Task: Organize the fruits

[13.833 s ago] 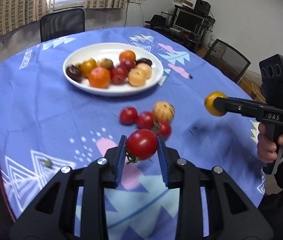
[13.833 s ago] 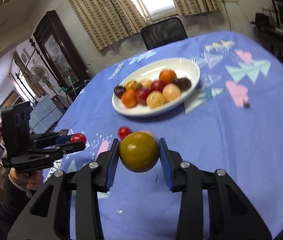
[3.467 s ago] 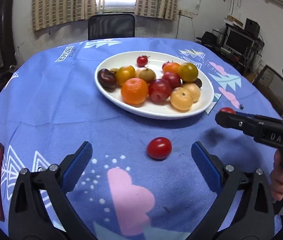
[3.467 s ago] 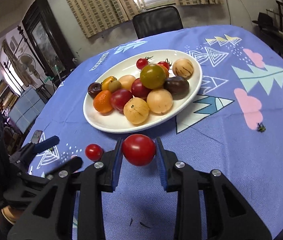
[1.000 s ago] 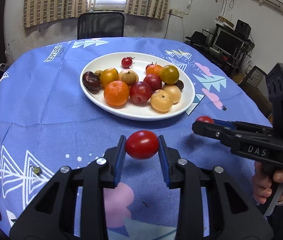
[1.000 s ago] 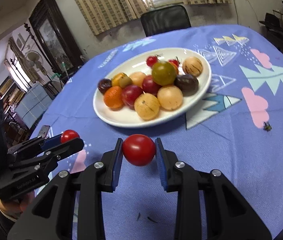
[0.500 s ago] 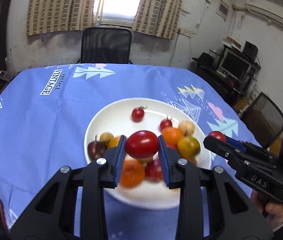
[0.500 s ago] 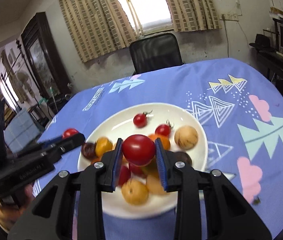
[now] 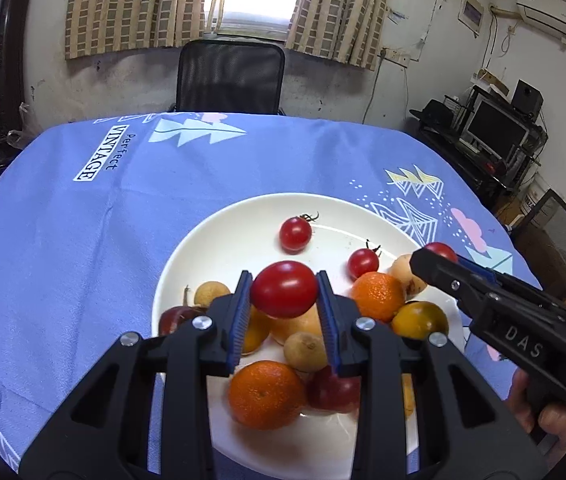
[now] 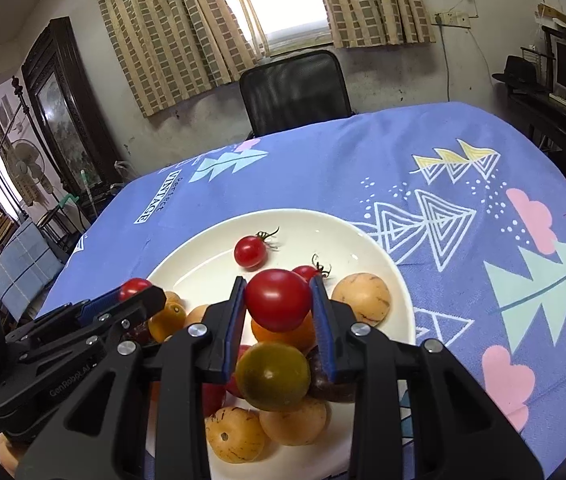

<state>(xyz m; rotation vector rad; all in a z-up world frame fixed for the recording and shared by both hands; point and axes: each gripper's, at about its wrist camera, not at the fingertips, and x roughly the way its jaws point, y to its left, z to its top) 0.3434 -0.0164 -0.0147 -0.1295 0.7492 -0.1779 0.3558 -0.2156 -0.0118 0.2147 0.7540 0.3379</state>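
Two smooth red tomatoes hang above the white round plate, one clamped in each hand-held gripper: left, right. Light, soft-skinned, slippery; best held gently across the middle.

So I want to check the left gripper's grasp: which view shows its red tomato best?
The left wrist view: the tomato sits centred between the left gripper pads. The right wrist view shows only its top above the fingers.

Two oranges; one plate; four tomatoes.
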